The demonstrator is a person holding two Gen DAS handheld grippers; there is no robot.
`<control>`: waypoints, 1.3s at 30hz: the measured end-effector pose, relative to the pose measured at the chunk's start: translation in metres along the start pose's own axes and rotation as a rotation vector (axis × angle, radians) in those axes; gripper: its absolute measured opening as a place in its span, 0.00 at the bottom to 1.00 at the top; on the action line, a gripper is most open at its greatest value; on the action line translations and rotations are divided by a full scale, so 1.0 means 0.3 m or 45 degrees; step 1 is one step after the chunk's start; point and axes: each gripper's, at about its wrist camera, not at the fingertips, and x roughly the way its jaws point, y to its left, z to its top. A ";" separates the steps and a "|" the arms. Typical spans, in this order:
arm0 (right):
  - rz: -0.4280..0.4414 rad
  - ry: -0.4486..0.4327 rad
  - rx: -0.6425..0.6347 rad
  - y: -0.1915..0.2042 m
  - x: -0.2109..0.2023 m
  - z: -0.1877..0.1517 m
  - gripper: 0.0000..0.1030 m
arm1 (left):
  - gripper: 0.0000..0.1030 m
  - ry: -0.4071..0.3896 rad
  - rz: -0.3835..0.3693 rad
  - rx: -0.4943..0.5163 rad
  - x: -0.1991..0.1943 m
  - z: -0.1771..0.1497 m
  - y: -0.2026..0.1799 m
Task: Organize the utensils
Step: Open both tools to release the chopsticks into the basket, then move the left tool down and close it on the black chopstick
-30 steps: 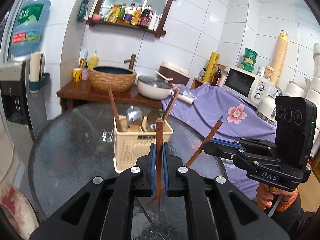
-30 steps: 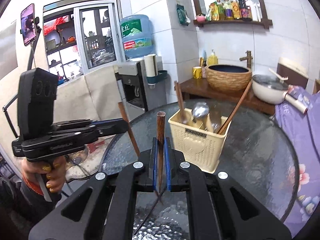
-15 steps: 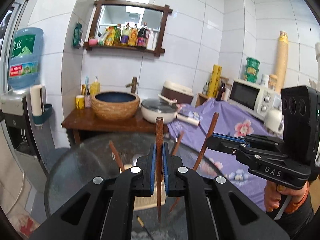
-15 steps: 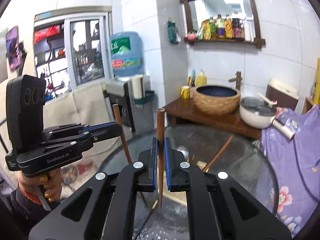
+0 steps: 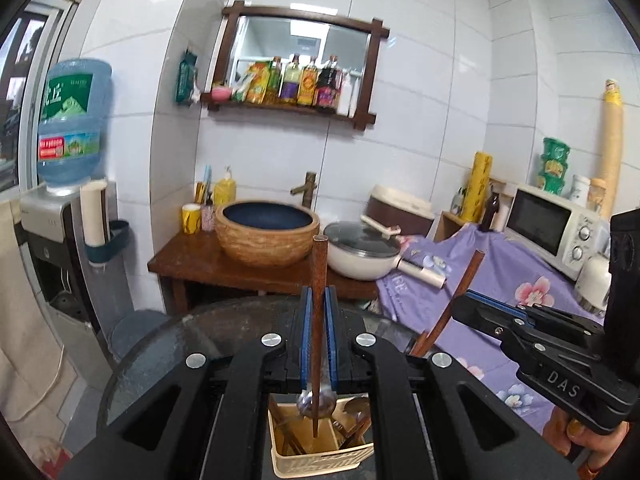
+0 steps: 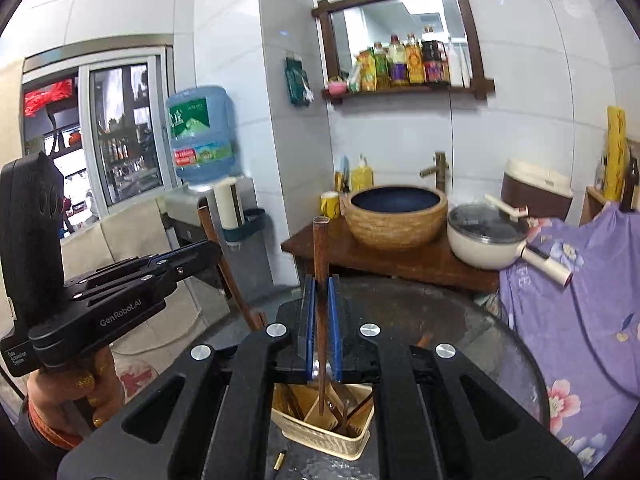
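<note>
Each claw, left [image 5: 316, 308] and right [image 6: 320, 304], pinches an upright chopstick [image 5: 319, 280] above the basket [image 5: 320, 462].

Left gripper [image 5: 316, 340]: clamped on upright wooden chopstick [image 5: 319, 280]. Cream utensil basket [image 5: 320, 456], 6 o'clock, on glass worktop [image 5: 168, 344]. Right gripper [image 5: 460, 308], 3 o'clock, clamping second chopstick [image 5: 464, 284].
</note>
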 end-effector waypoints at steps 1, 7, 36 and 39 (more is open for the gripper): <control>-0.009 0.011 0.005 -0.006 0.018 -0.022 0.07 | 0.06 0.018 0.008 -0.005 0.022 -0.026 0.006; -0.013 0.113 0.024 -0.029 0.121 -0.157 0.07 | 0.06 0.138 0.004 -0.029 0.119 -0.169 0.038; -0.151 0.123 -0.035 0.063 0.006 -0.589 0.67 | 0.86 0.330 0.135 -0.034 -0.058 -0.621 0.088; -0.162 0.163 -0.011 0.064 -0.001 -0.665 0.71 | 0.87 0.419 0.171 -0.087 -0.050 -0.706 0.115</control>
